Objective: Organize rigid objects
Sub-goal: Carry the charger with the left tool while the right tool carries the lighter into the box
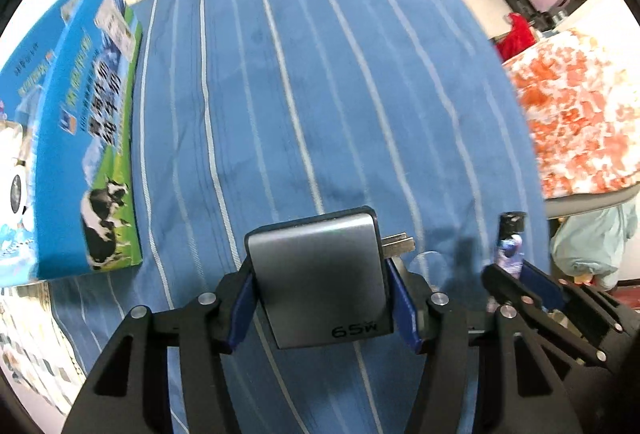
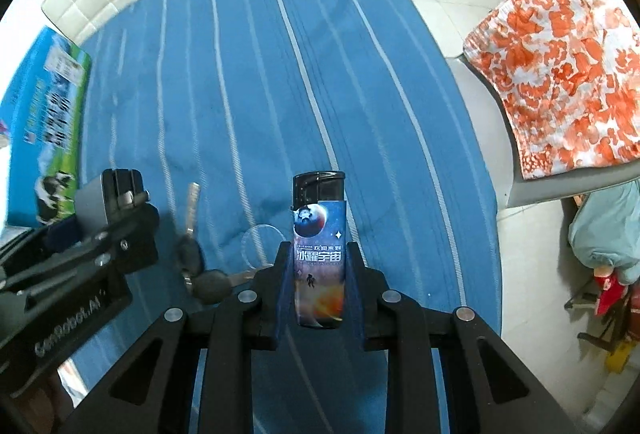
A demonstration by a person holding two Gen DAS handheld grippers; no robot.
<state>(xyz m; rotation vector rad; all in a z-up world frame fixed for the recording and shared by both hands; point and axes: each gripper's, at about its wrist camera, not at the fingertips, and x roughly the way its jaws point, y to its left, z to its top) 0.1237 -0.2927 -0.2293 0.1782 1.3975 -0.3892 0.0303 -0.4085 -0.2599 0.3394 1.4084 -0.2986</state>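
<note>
A blue milk carton box lies closed at the left of the striped blue desk. The left tool is clamped on a grey charger; the right tool grips a lighter upright. Keys lie between them on the desk.

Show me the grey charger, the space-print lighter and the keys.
grey square charger [image 1: 320,286]: left wrist view, middle of its flat face.
space-print lighter with black cap [image 2: 319,254]: right wrist view, printed body.
black-headed keys [image 2: 191,254]: right wrist view, a key's black head.
</note>
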